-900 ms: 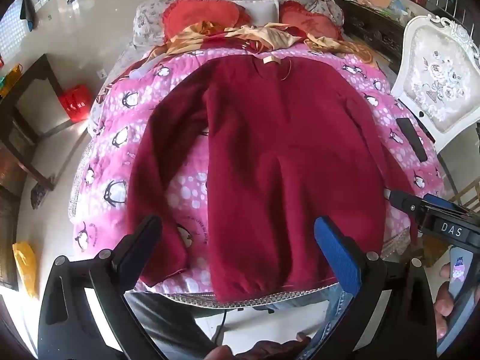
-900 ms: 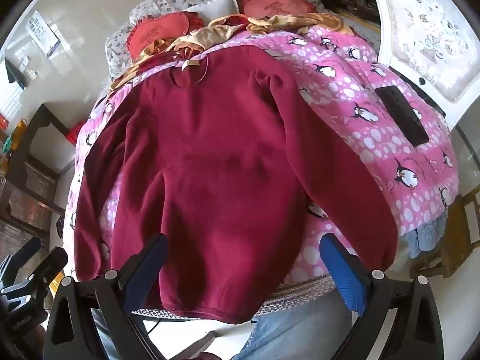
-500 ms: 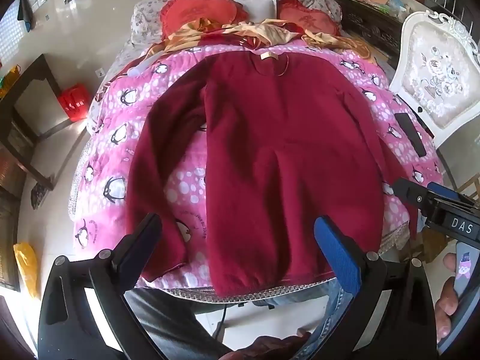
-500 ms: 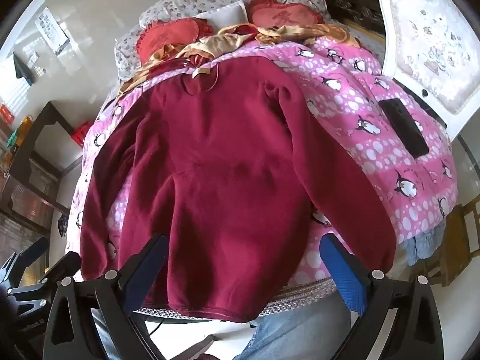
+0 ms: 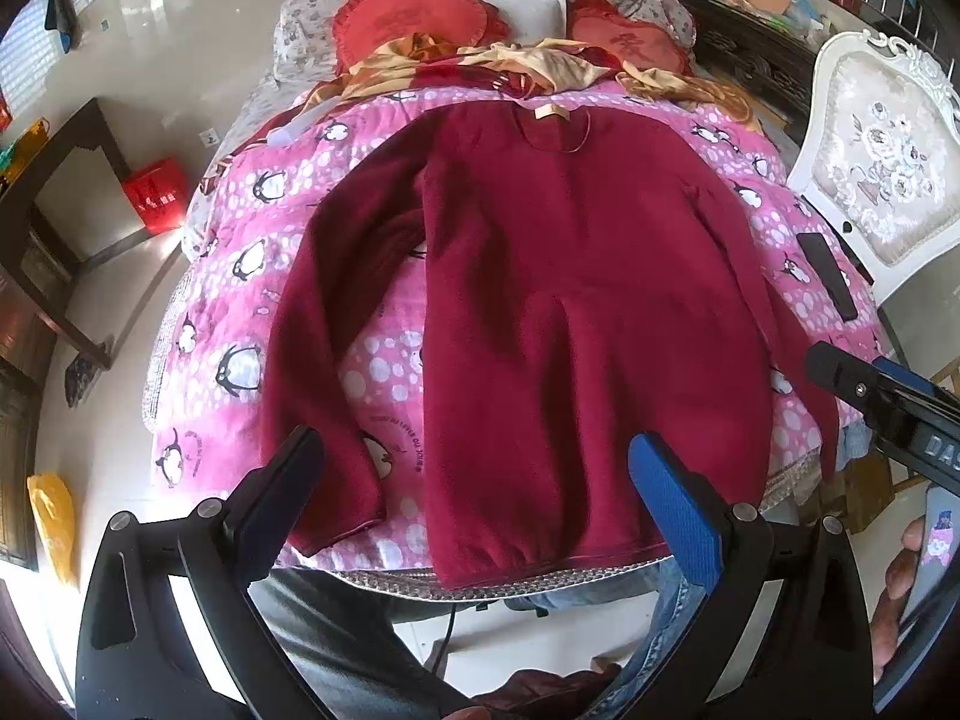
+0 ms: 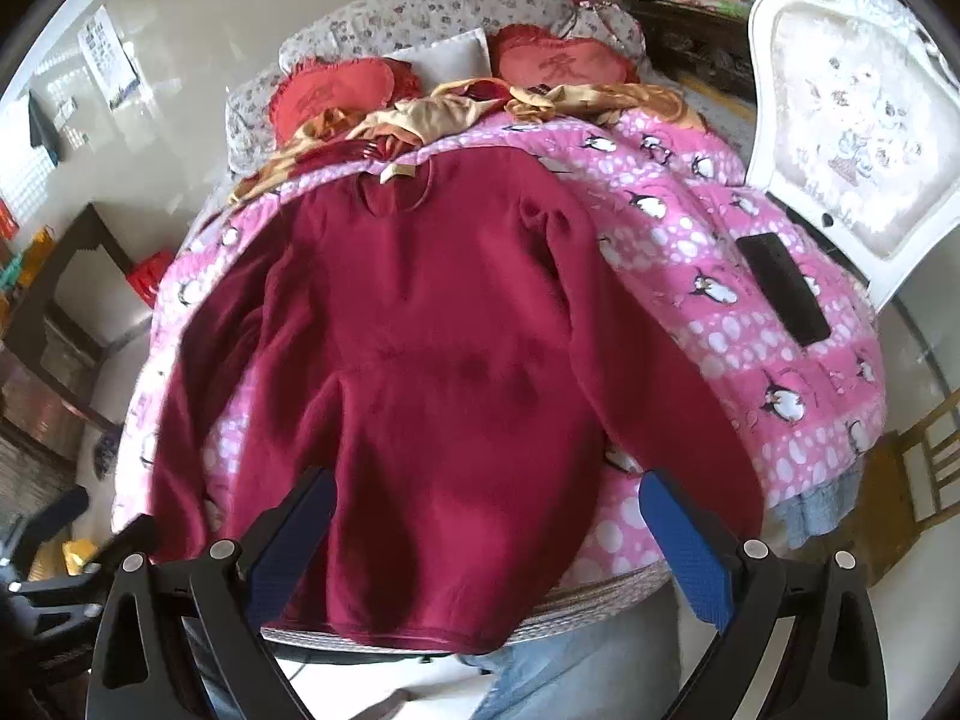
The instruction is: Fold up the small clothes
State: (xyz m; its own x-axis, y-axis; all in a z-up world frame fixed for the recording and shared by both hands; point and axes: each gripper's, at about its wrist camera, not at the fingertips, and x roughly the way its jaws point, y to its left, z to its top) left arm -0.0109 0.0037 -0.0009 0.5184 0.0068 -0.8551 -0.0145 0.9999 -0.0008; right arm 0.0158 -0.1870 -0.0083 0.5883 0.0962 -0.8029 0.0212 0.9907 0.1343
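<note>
A dark red sweater (image 5: 576,312) is seen spread flat, collar away from the cameras, on the pink penguin blanket (image 5: 240,312) covering the bed, its hem at the near edge. Both sleeves are laid out to the sides (the one on the right hangs over the blanket edge). The left tongs (image 5: 480,480) are held wide apart above the hem, nothing gripped. The right tongs (image 6: 486,516) are likewise spread, empty, above the lower body of the garment. A black phone (image 6: 783,291) is seen lying on the blanket near a white chair (image 6: 852,120).
</note>
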